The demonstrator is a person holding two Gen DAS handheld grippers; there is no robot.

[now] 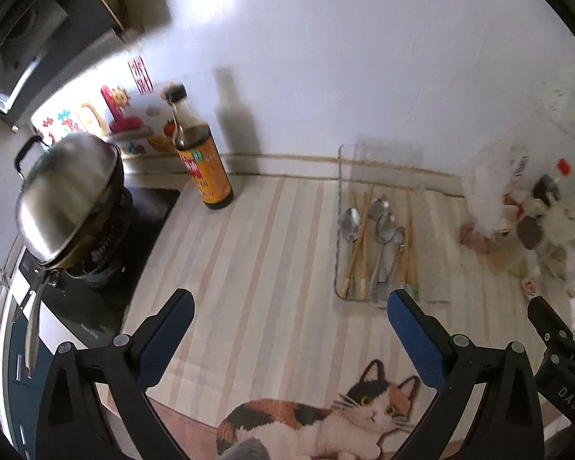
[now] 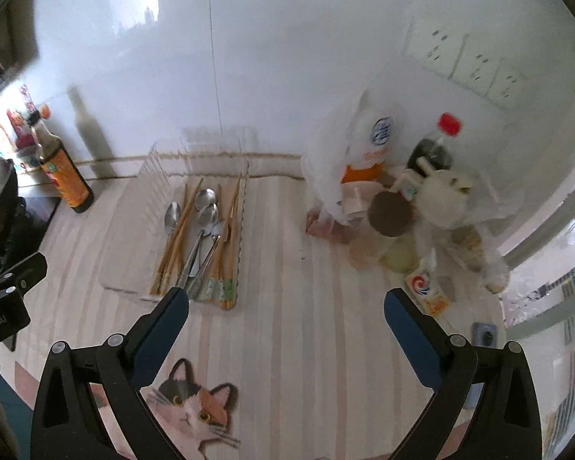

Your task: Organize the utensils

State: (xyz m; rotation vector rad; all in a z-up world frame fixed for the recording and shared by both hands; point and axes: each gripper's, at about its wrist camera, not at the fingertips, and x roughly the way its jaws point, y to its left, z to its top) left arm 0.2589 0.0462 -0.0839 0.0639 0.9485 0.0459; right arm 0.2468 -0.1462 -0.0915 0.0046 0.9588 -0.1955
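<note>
A clear plastic tray [image 1: 341,176] [image 2: 134,283] lies on the striped mat and holds several metal spoons [image 1: 381,230] [image 2: 205,222] and several wooden chopsticks [image 1: 358,245] [image 2: 178,234], all lying lengthwise together. My left gripper [image 1: 289,301] is open and empty above the mat, with the tray just beyond its right finger. My right gripper [image 2: 285,299] is open and empty, with the tray's near end at its left finger. The right gripper also shows at the right edge of the left wrist view [image 1: 556,329].
A dark sauce bottle [image 1: 201,161] [image 2: 63,172] stands by the wall. A lidded steel pot [image 1: 67,199] sits on a black stove at the left. Bagged bottles, jars and a plush toy [image 2: 414,199] crowd the right corner. A cat picture [image 1: 326,418] marks the mat's near edge.
</note>
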